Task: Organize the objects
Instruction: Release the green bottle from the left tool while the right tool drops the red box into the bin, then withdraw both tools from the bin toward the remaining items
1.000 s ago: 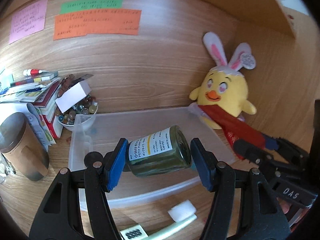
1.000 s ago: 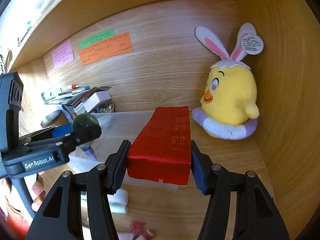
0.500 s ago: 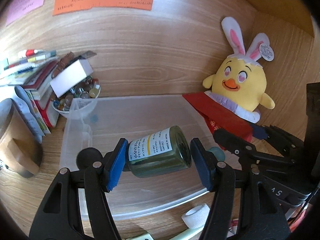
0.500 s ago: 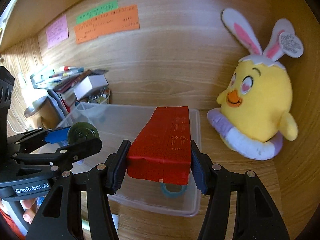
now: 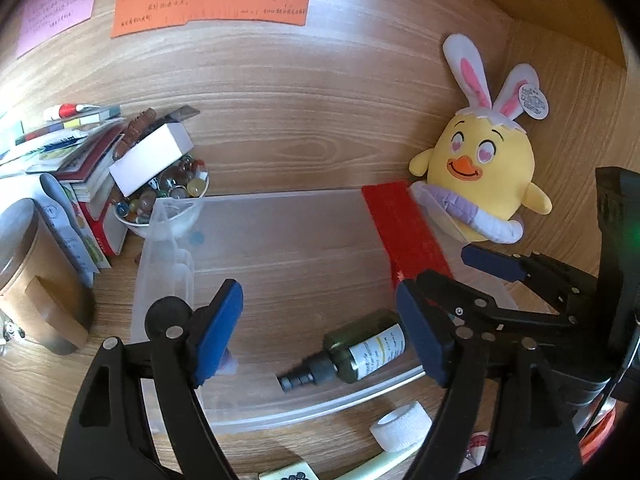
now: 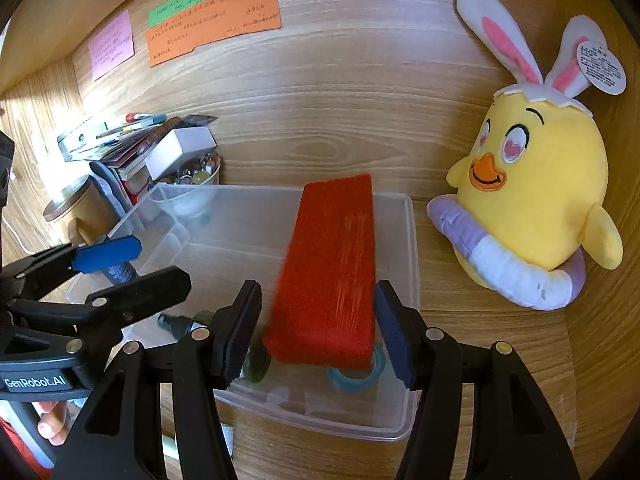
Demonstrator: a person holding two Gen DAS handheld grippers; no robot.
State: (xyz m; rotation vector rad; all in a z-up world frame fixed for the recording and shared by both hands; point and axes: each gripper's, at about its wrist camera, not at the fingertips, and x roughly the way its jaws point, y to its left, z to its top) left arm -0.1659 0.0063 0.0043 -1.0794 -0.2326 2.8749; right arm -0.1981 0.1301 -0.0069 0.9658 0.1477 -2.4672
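Observation:
A clear plastic bin [image 5: 280, 240] [image 6: 404, 432] stands on the wooden desk. A dark green pump bottle [image 5: 360, 350] lies on its side inside the bin near the front wall. My left gripper [image 5: 320, 336] is open above it, touching nothing. A red box [image 6: 332, 268] [image 5: 404, 232] is motion-blurred over the bin's right side. My right gripper [image 6: 318, 332] is open, with its pads apart from the box. A blue tape ring [image 6: 354, 376] lies in the bin under the box.
A yellow chick plush [image 6: 536, 196] [image 5: 484, 176] sits right of the bin. A bowl of marbles [image 5: 168, 196], a book stack [image 5: 76, 160] and a brown canister [image 5: 32, 276] stand to the left. A white tape roll [image 5: 400, 420] lies in front.
My left gripper opened and the green bottle dropped into the bin. My right gripper opened and the red box is falling into the bin's right side.

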